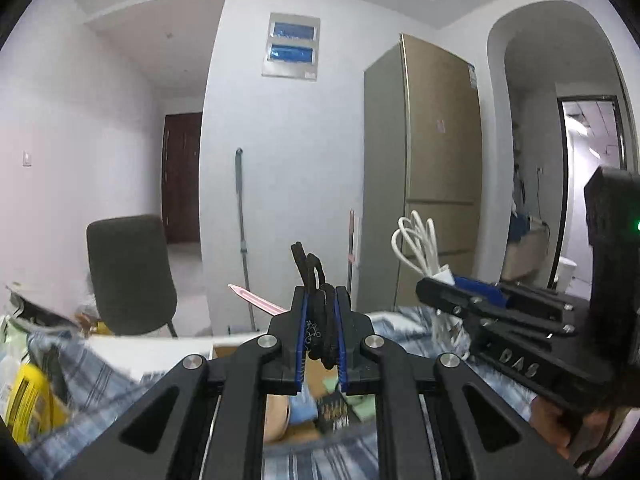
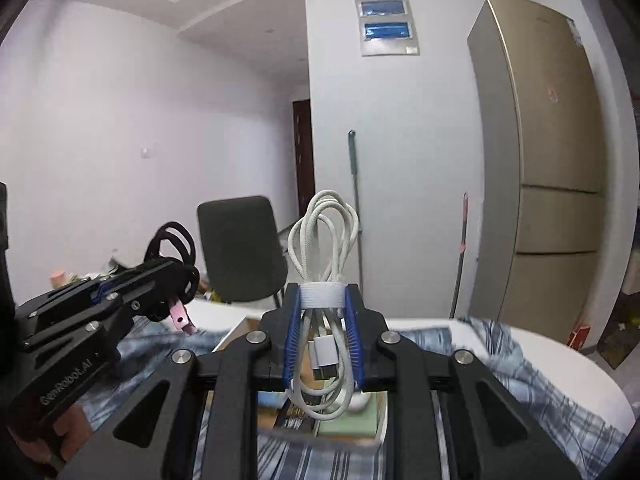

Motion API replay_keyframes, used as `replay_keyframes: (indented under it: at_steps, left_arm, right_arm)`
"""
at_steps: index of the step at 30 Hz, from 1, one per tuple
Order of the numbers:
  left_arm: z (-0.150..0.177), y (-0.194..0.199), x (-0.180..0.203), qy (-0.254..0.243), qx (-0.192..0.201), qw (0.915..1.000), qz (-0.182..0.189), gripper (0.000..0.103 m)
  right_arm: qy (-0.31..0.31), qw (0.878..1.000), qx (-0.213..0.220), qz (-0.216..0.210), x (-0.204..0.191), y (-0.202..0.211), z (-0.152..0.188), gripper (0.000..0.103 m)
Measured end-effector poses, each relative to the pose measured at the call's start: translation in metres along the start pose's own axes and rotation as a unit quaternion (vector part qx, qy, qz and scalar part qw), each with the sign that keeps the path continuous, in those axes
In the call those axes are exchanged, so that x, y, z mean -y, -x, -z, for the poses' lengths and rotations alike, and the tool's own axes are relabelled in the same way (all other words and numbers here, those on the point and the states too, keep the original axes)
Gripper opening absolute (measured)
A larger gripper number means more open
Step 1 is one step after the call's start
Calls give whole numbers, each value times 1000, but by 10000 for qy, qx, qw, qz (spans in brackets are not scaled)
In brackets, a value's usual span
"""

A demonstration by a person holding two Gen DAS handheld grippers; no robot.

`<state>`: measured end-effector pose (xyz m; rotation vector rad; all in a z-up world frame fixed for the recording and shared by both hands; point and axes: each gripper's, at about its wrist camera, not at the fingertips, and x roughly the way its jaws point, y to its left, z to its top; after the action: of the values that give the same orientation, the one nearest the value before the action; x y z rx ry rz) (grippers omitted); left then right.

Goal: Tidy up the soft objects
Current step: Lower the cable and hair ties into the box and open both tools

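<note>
The left gripper [image 1: 322, 312] pinches a coiled black cable [image 1: 316, 280], its loops rising above the fingertips. Beside it, the right gripper [image 2: 323, 312] clamps a bundled white cable [image 2: 324, 264], both held above an open cardboard box [image 2: 240, 330] on a plaid cloth [image 2: 500, 344].

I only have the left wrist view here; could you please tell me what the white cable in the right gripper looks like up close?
Observer: The white cable is a coiled bundle, bound by a white strap, clamped in the right gripper.
Operator: Is a plug visible?
Observer: Yes, a white connector hangs between the pads.
Operator: And my black cable?
Observer: The black cable loops above the left gripper, a pink tag dangling below.
</note>
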<state>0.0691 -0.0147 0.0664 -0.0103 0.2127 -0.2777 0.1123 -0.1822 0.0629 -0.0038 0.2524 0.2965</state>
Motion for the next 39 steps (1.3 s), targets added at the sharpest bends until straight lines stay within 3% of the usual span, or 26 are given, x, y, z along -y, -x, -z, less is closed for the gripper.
replay_keyframes:
  at_steps: [7, 14, 18, 27, 31, 33, 34, 35, 36, 39]
  left_arm:
    - [-20, -40, -13, 251, 337, 9991, -42, 13]
    - [-3, -79, -20, 323, 93, 9994, -110, 13]
    - [8, -94, -24, 356, -144, 9992, -130, 13]
    - [24, -134, -39, 538, -1307, 9896, -265, 13]
    - [25, -140, -47, 686, -1470, 9859, -402, 13]
    - [25, -139, -50, 664, -1469, 9860, -435, 13]
    - [26, -140, -50, 659, -1481, 9858, -429, 13]
    - [28, -137, -51, 657, -1486, 9858, -424, 13]
    - [29, -137, -51, 653, -1492, 9858, -414, 13]
    - [29, -136, -48, 628, -1516, 9857, -382, 13]
  right_arm:
    - [-87, 9992, 154, 353, 7, -30, 2, 20]
    - [-48, 9995, -174, 265, 12, -51, 23, 20]
    - [-178, 9974, -690, 107, 19, -74, 37, 20]
    - [-392, 9839, -1727, -225, 28, -111, 66, 20]
    - [-372, 9813, -1882, -172, 27, -116, 74, 20]
    - [-352, 9807, -1919, -157, 27, -117, 75, 25]
    - [-347, 9804, -1931, -161, 27, -119, 75, 37]
    - [-340, 9804, -1935, -171, 27, -119, 75, 58]
    - [-335, 9812, -1894, -168, 28, -119, 75, 64]
    - [-243, 9829, -1820, -116, 27, -115, 74, 65]
